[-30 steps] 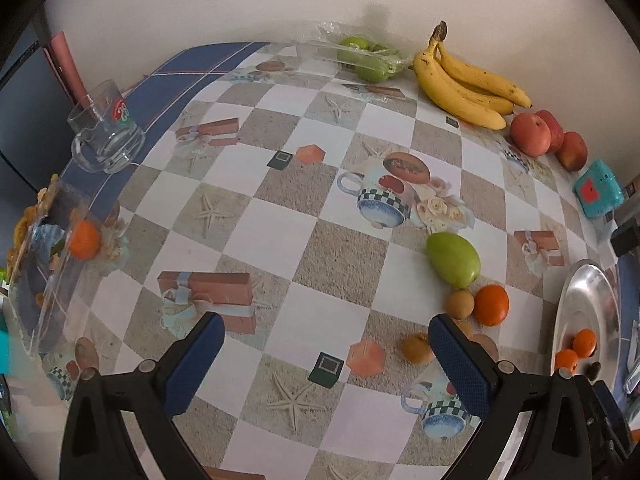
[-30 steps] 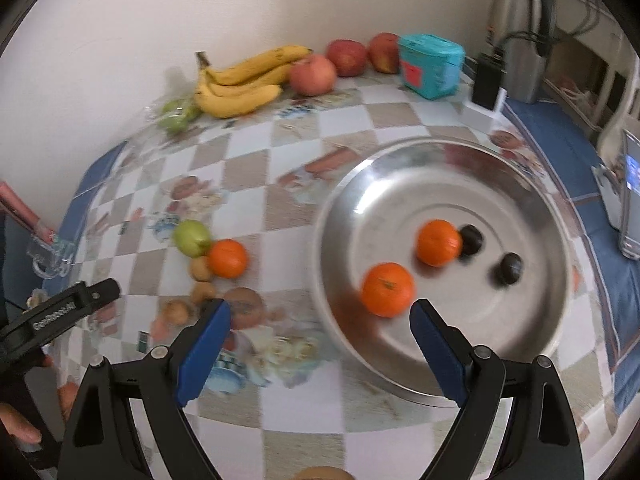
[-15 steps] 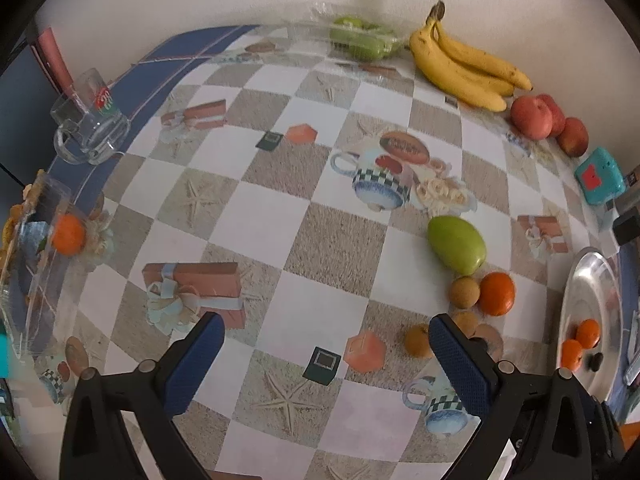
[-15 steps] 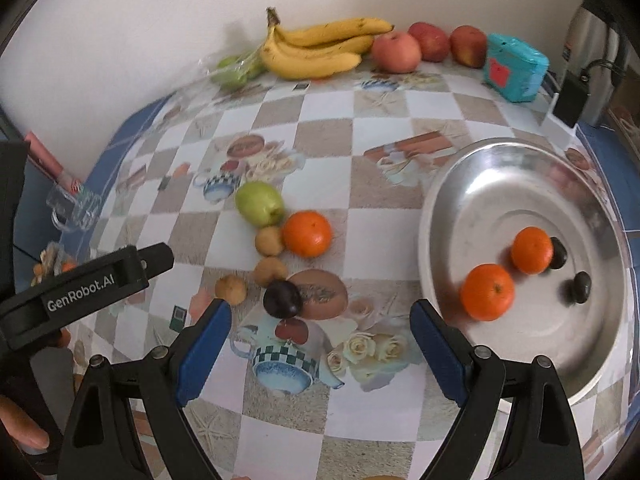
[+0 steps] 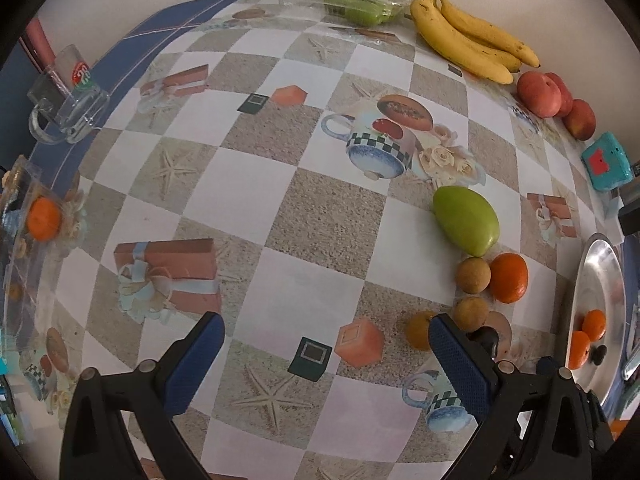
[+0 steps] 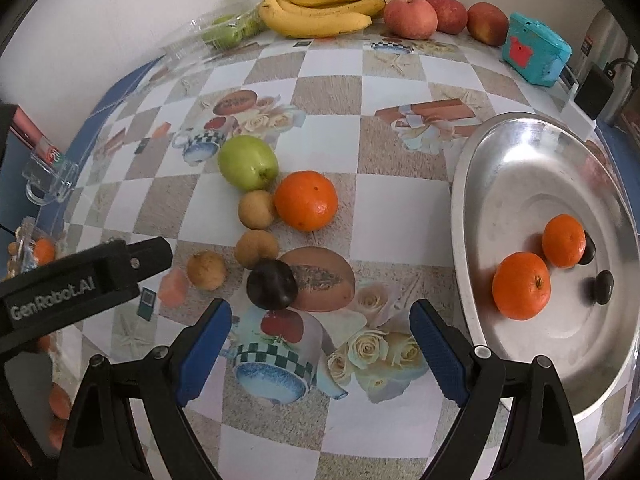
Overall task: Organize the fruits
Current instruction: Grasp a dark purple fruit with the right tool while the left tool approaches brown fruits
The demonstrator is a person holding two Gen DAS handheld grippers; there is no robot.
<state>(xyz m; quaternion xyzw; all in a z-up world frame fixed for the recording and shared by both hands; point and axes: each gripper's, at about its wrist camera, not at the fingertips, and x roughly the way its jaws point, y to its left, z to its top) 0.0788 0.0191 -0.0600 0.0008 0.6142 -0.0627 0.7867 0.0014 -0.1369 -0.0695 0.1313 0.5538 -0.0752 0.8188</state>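
Non-fruit items on the patterned table

A clear glass mug (image 5: 66, 100) is seen at the table's (image 5: 320, 232) left edge, near a blue strip of cloth. A teal box (image 6: 536, 54) is set by the wall, with a black adapter (image 6: 594, 94) and a metal kettle (image 6: 612, 52) just beside it.

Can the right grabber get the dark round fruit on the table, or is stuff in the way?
Probably yes. The right gripper is open and empty, and the dark plum sits just ahead of it with nothing on top. A small brown fruit crowds it at the far side, so a finger might nudge that.
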